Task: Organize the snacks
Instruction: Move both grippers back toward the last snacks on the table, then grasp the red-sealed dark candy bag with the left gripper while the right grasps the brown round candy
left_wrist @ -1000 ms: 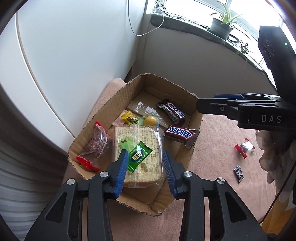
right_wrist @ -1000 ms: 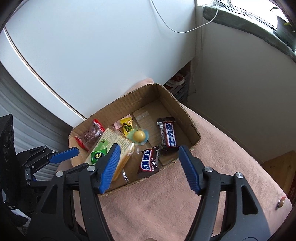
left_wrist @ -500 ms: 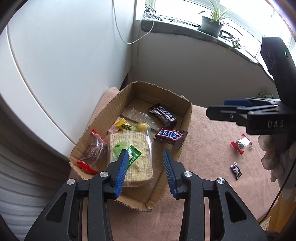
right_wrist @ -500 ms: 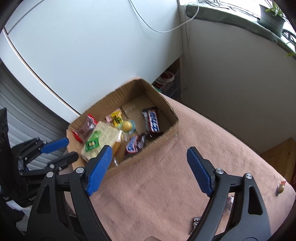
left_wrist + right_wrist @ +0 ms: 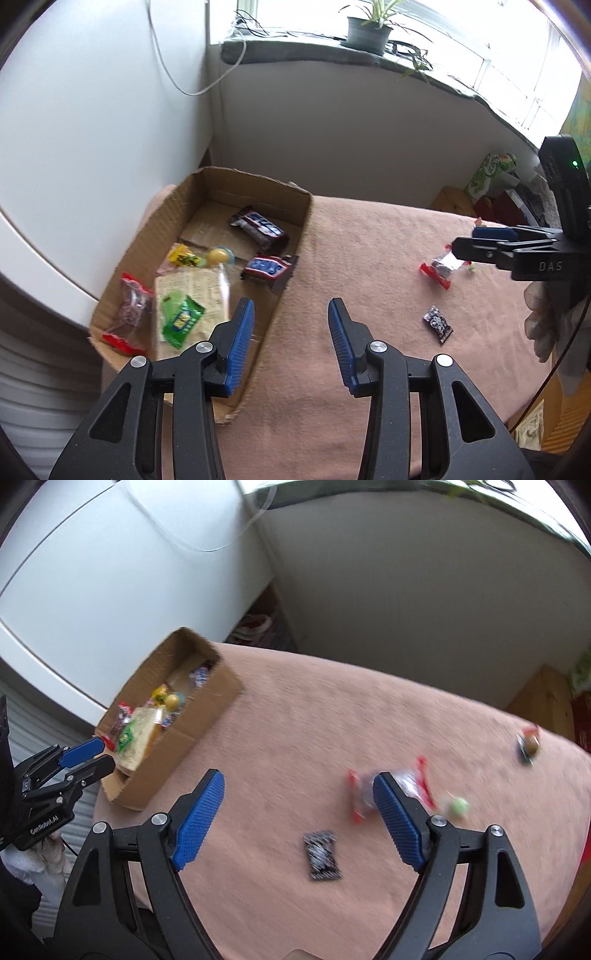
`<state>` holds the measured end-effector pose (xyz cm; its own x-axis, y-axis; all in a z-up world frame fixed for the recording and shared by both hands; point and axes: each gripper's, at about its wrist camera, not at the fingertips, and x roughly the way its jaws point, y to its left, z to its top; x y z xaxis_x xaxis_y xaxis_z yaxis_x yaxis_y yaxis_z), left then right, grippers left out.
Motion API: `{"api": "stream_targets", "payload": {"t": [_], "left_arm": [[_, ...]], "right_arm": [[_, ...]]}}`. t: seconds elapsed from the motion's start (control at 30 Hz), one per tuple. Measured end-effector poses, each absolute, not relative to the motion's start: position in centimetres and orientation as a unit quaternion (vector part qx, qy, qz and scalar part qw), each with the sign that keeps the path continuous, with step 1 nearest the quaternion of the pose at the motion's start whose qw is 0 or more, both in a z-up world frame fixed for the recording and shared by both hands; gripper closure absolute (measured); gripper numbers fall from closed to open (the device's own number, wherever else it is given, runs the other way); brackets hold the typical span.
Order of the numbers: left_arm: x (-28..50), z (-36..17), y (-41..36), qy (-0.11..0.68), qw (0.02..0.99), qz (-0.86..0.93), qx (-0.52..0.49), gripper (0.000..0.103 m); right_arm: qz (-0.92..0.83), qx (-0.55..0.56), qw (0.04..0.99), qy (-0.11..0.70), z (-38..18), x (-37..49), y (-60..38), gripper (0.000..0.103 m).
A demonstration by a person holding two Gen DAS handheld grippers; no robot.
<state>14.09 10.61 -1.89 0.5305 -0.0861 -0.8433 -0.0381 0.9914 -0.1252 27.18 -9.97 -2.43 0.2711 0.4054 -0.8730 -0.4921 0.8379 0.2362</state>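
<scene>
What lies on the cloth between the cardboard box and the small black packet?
Nothing: in the right wrist view, only bare pink cloth separates the cardboard box from the black packet.

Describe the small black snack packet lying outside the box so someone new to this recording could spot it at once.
Start at the pink cloth that covers the table, to the right of the cardboard box of snacks. A few loose snacks lie there; the small black packet is the one nearest the camera. It is flat and black with white print, while the neighbour beyond it, the clear wrapper, has red ends.
</scene>
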Motion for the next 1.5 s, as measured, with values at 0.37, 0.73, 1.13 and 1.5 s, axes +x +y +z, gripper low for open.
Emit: {"api": "stream_targets", "payload": {"t": [0.37, 0.73, 1.13, 1.5], "left_arm": [[15.3, -5.1, 3.2, 0.521, 0.845, -0.104, -0.053, 0.063], [18.7, -5.3, -2.1, 0.524, 0.834, -0.170, -0.032, 0.055], [23.9, -6.8, -8.1, 0.528, 0.816, -0.236, 0.021, 0.053], [26.7, -9.9, -11.1, 0.545, 0.795, -0.254, 0.077, 0.052]], "right_arm": [[0.152, 0.036, 0.808, 0.568, -5.8, 26.2, -23.0, 0.018], [0.087, 0.060, 0.836, 0.539, -4.2, 29.4, -29.6, 0.018], [0.117, -0.006, 0.834, 0.539, -5.8, 36.8, -27.4, 0.018], [0.127, -0.032, 0.819, 0.559, -8.8, 41.6, -26.1, 0.028]]}}
